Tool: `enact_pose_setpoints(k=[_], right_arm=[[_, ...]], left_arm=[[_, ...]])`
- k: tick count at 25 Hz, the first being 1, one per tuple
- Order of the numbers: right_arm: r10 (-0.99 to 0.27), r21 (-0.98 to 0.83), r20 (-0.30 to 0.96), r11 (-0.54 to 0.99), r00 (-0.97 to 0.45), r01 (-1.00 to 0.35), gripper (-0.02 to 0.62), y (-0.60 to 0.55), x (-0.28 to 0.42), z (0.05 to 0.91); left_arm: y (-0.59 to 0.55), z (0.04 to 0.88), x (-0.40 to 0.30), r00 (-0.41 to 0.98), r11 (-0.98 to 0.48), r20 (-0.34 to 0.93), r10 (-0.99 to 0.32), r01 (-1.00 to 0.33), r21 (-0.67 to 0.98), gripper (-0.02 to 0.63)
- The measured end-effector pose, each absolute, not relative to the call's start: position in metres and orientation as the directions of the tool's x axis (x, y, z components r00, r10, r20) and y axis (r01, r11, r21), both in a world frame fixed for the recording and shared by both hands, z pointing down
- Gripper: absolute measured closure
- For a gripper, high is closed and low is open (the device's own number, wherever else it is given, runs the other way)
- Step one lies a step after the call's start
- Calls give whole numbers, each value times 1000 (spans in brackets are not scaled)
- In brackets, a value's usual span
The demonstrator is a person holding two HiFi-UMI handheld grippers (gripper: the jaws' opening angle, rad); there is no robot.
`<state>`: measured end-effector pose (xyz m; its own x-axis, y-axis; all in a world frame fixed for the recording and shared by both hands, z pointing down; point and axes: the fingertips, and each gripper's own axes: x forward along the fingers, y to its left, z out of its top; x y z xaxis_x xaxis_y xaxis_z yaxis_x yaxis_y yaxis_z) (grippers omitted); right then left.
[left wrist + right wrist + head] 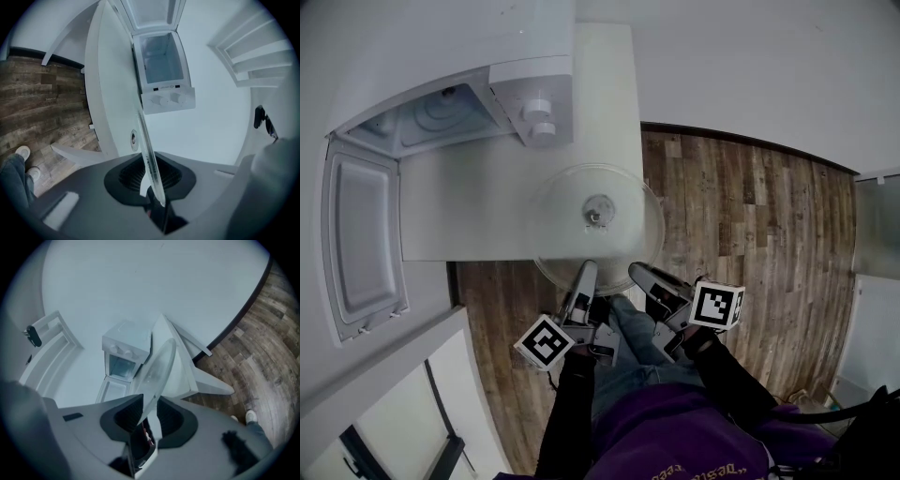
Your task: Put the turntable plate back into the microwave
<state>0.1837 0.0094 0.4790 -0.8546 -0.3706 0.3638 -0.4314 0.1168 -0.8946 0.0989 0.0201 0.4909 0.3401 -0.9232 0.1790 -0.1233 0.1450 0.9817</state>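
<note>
The left gripper [585, 270] and the right gripper [637, 273] each have their jaws clamped narrowly on the near rim of the clear turntable plate [623, 234], over the worktop [469, 206] corner. Its glass outline is faint. The microwave [534, 70] stands open, its cavity only partly visible.

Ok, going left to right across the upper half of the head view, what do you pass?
Open microwave door → microwave knobs → glass turntable plate → bare wooden floor.

White table [487, 206], wood plank floor [750, 216], white wall [750, 56]
</note>
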Motion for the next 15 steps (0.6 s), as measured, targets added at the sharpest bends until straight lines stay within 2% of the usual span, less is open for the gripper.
enact_pose_setpoints(k=[4, 15], right_arm=[[-357, -892, 371, 118, -857, -436, 503, 10, 188, 477], [-232, -889, 313, 271, -921, -370, 502, 20, 158, 450]], left_arm=[[19, 481, 101, 294, 103, 122, -948, -79, 992, 560], [43, 459, 76, 148, 61, 80, -986, -124, 990, 554]])
